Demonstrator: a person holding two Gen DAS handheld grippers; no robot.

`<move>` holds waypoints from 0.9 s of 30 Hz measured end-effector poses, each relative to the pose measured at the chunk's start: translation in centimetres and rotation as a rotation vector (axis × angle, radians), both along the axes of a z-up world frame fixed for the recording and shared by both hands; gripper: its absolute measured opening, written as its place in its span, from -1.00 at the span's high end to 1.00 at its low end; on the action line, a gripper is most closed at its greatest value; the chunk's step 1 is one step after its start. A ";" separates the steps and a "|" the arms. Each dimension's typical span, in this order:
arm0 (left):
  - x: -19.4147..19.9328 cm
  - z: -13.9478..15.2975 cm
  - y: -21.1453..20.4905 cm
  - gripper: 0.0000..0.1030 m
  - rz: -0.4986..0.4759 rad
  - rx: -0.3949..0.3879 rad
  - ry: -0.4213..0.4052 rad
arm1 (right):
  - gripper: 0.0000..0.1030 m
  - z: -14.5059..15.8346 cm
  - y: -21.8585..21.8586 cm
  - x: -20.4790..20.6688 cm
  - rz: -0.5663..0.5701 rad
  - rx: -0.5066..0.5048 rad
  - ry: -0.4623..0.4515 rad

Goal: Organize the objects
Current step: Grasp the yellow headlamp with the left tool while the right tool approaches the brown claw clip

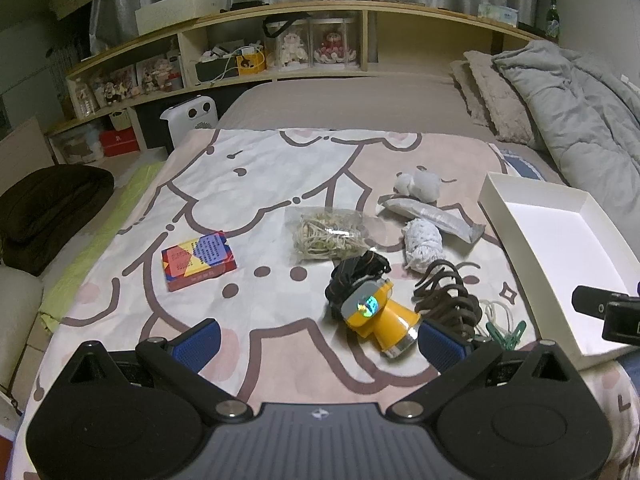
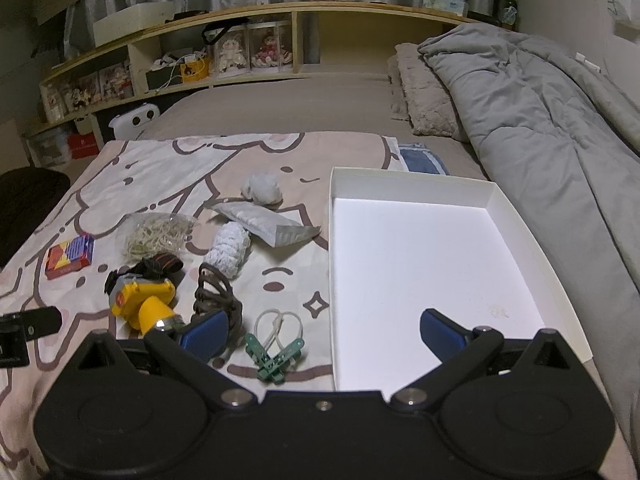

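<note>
On the bed's cartoon blanket [image 1: 248,184], the left claw [image 1: 320,338] and right claw [image 2: 324,332] both hover wide open, holding nothing. A yellow headlamp [image 1: 378,312], brown cord bundle [image 1: 448,292], green clips [image 2: 276,360], card box [image 1: 198,260] and rubber-band bag [image 1: 328,234] lie left of the white tray [image 2: 496,196].

Both wrist views face the headboard shelf [image 1: 280,20] — sharing bedspread [image 2: 160,168], seemingly near.
</note>
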State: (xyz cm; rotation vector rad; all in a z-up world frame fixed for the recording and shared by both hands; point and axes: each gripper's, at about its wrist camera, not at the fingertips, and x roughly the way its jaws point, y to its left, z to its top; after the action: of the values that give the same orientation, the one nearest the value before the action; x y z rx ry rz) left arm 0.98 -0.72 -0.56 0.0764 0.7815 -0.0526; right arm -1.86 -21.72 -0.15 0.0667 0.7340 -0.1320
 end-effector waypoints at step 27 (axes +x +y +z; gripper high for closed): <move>7.3 -5.7 1.9 -0.93 0.044 -0.342 0.172 | -0.40 -3.8 0.2 8.8 0.078 0.341 0.014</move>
State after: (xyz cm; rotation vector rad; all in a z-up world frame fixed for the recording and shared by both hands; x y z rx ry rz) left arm 8.25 1.16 -6.28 -0.2725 0.9362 -0.1519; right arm 6.93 -21.56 -3.90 0.3618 0.7663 0.0682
